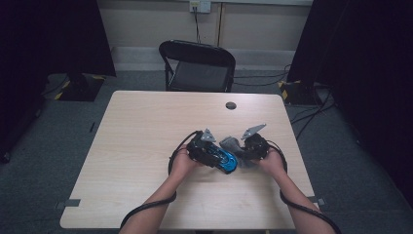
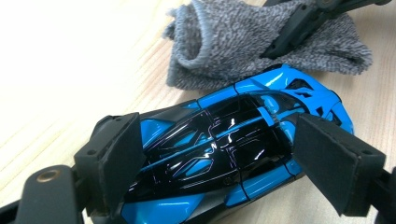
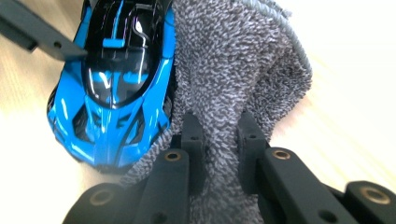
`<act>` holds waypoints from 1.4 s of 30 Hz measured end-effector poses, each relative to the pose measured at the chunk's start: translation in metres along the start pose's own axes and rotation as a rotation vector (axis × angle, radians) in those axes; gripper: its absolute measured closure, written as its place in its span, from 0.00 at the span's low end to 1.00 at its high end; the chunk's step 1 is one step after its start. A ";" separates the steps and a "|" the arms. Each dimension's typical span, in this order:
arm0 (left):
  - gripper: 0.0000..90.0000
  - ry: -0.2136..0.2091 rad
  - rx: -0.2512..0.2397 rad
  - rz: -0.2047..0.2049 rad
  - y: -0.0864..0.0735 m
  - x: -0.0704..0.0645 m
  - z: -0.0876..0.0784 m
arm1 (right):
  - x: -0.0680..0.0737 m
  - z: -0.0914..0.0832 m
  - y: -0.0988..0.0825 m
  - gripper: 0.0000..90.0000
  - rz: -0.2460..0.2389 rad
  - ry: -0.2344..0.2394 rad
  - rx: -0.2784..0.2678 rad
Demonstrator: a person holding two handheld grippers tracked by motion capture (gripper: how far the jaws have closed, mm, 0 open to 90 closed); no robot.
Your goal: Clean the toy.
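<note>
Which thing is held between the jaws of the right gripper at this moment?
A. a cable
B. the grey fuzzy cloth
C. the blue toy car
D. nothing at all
B: in the right gripper view, the right gripper has its jaws pinched on a fold of the grey fuzzy cloth, while the blue toy car lies beside the cloth.

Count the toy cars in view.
1: a blue and black toy car between the left gripper pads, beside the grey cloth on the table.
</note>
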State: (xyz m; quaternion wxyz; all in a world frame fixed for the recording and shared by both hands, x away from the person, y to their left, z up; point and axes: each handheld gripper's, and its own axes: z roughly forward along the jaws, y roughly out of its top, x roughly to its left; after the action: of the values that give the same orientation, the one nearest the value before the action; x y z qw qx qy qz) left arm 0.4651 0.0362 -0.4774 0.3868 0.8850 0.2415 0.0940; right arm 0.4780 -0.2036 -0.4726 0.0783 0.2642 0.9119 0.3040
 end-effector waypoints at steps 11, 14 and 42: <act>0.18 -0.001 0.001 0.001 0.000 0.000 0.000 | 0.006 -0.010 -0.013 0.87 -0.016 -0.018 0.005; 0.18 0.000 0.005 0.006 0.000 0.000 0.000 | 0.007 -0.014 -0.018 0.87 -0.012 -0.014 0.004; 0.18 0.012 0.016 0.023 0.001 -0.002 0.000 | 0.029 -0.056 -0.044 0.87 -0.018 0.015 -0.023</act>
State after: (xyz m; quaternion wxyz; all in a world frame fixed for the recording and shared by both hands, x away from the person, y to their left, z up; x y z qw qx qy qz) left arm 0.4634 0.0349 -0.4765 0.3770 0.8903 0.2342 0.1020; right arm 0.4171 -0.2462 -0.4536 0.0774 0.2528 0.9113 0.3157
